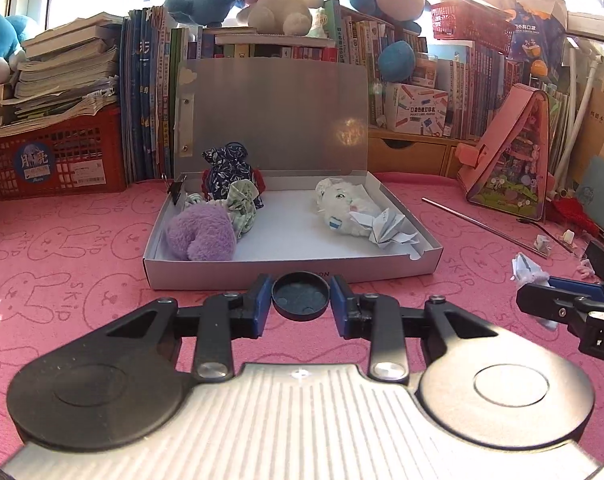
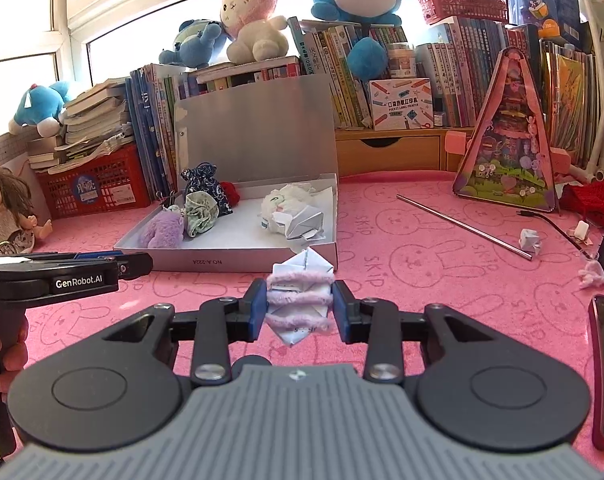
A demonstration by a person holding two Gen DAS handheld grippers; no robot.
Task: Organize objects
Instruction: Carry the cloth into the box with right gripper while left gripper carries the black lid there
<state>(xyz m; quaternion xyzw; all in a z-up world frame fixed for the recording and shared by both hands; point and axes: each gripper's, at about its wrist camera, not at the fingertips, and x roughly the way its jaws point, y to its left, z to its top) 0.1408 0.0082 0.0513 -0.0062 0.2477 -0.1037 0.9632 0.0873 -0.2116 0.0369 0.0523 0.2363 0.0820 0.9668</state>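
Gripper (image 1: 301, 300) base (image 1: 302, 420) cut off below

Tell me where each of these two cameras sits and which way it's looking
Left wrist: on the left claw, facing the open white cardboard box; the claw grips a round black cap, with the right claw at right.
Right wrist: on the right claw gripping a folded white paper piece wrapped in pink fuzzy wire; left claw and fingers at left.
Shared: box, pink rabbit-print mat.
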